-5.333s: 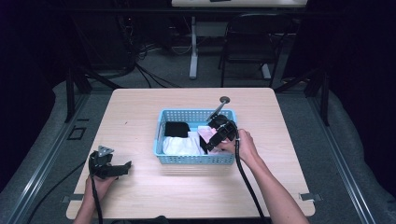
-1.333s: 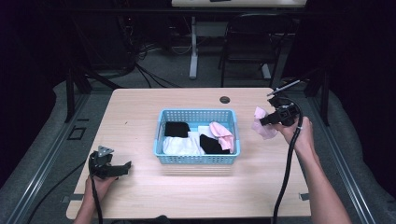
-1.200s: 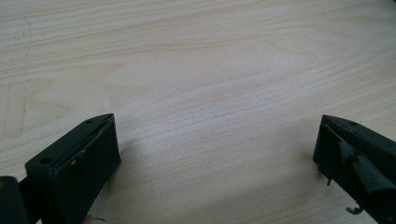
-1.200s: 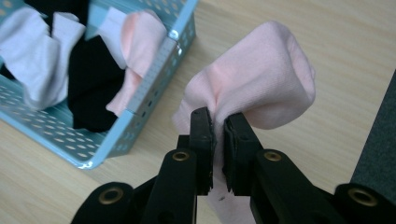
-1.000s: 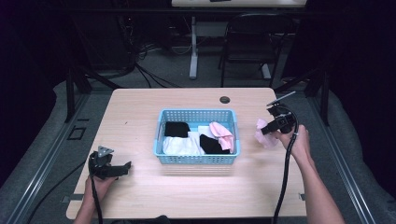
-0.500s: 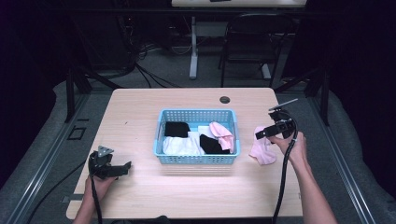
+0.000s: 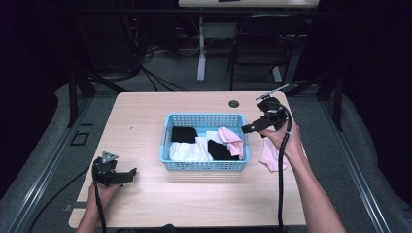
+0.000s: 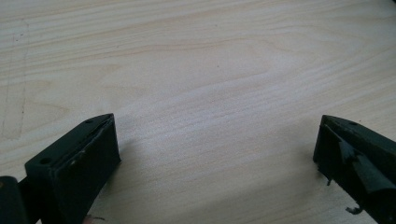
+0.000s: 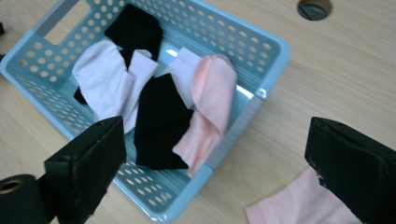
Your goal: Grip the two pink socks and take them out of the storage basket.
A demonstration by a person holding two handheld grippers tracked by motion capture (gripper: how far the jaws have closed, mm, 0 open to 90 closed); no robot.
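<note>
A light blue perforated basket [image 7: 204, 165] sits mid-table and holds black socks [image 7: 183, 134], white socks [image 7: 187, 151] and one pink sock [image 7: 231, 139]. Another pink sock [image 7: 270, 155] lies flat on the table right of the basket, under the person's right hand. My right gripper [image 7: 248, 128] hovers above the basket's right end; its jaws have just been opening and stand wide with nothing between them. In the right gripper view it [image 9: 215, 154] looks down on the basket [image 9: 275, 51] and the loose pink sock [image 9: 299, 207]. My left gripper [image 7: 130, 174] rests open at the table's front left, over bare wood [image 8: 217, 140].
A round cable hole [image 7: 233, 103] sits in the table behind the basket, also in the right gripper view [image 9: 314, 7]. A chair [image 7: 262, 43] and cables stand on the floor beyond the far edge. Bare wood surrounds the basket.
The right gripper lowered the pink sock to the table right of the basket, let it go, then rose and moved left toward the basket. The left gripper stayed put.
</note>
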